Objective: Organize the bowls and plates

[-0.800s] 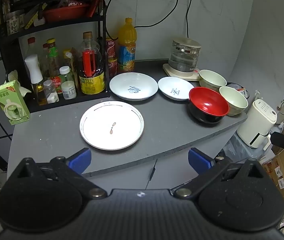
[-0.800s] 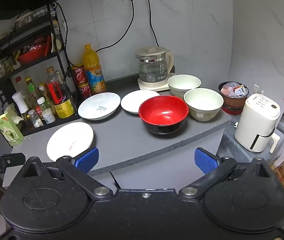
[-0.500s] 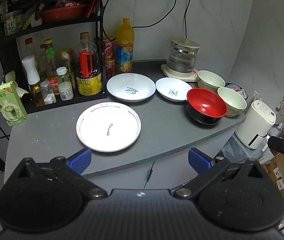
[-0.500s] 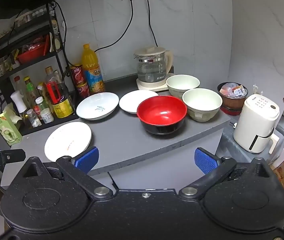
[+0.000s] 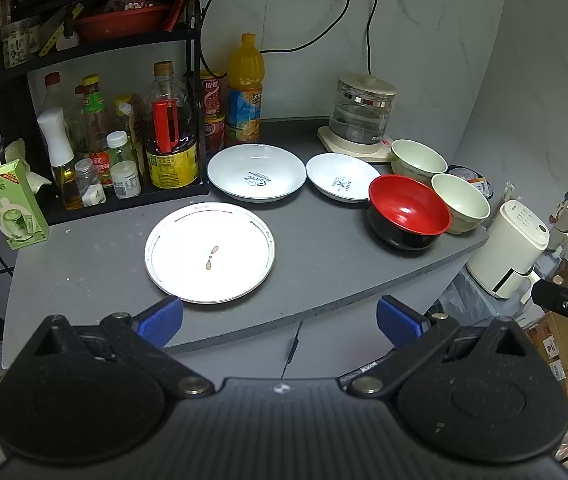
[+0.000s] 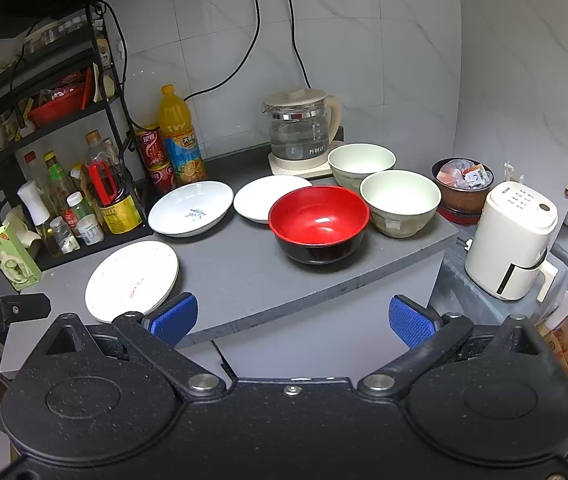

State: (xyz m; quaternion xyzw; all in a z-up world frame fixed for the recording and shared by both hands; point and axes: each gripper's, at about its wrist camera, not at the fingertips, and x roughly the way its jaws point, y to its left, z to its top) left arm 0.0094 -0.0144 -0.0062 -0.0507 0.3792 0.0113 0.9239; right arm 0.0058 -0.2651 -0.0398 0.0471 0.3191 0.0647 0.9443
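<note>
On the grey counter (image 5: pixel 315 256) lie a flat white plate (image 5: pixel 210 252) (image 6: pixel 132 280) near the front, a deep white plate (image 5: pixel 256 172) (image 6: pixel 190 208) and a smaller white plate (image 5: pixel 341 177) (image 6: pixel 262 198) behind it. A red-and-black bowl (image 5: pixel 407 212) (image 6: pixel 319 222) and two pale green bowls (image 5: pixel 459 202) (image 6: pixel 400 202) (image 5: pixel 417 160) (image 6: pixel 361 162) stand at the right. My left gripper (image 5: pixel 280 320) hangs open before the counter's front edge, near the flat plate. My right gripper (image 6: pixel 291 320) is open too, short of the red bowl. Both hold nothing.
A black rack (image 5: pixel 96 128) of bottles and jars fills the back left, with an orange drink bottle (image 5: pixel 246 88) beside it. A glass kettle (image 5: pixel 363 116) sits at the back. A white appliance (image 6: pixel 511 240) stands off the counter's right end. A green carton (image 5: pixel 10 204) is at far left.
Both views have crept slightly closer to the counter; the dishes have not moved and both grippers stay open.
</note>
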